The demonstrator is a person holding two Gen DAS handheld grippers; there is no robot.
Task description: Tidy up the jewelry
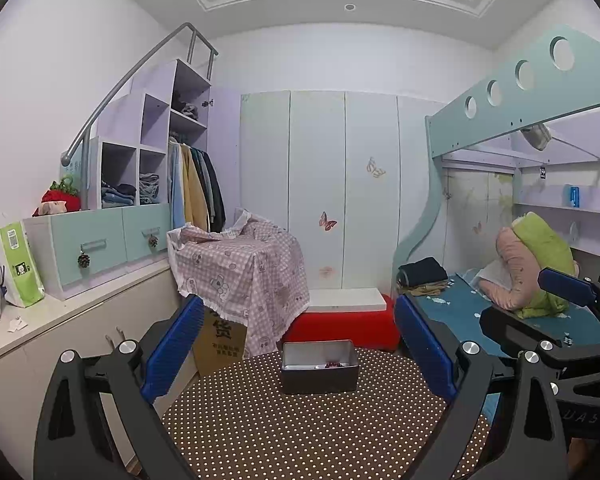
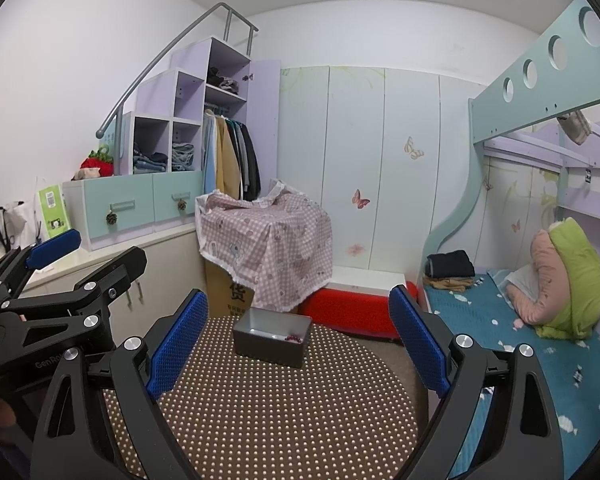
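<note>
A grey metal box (image 1: 319, 367) stands at the far side of a round brown table with white dots (image 1: 292, 432). Dark red beaded jewelry (image 1: 334, 365) lies inside it, against the right part. My left gripper (image 1: 300, 354) is open, its blue pads wide apart on either side of the box and short of it. In the right wrist view the same box (image 2: 273, 337) holds the red beads (image 2: 294, 338), and my right gripper (image 2: 298, 350) is open with nothing between its fingers. The left gripper's body (image 2: 52, 280) shows at the left of that view.
A checked cloth over a cardboard carton (image 1: 240, 264) stands behind the table, with a red stool (image 1: 342, 326) next to it. A bed with a blue cover (image 2: 520, 344) and pillows lies to the right. A white counter with bags (image 1: 16, 272) runs along the left.
</note>
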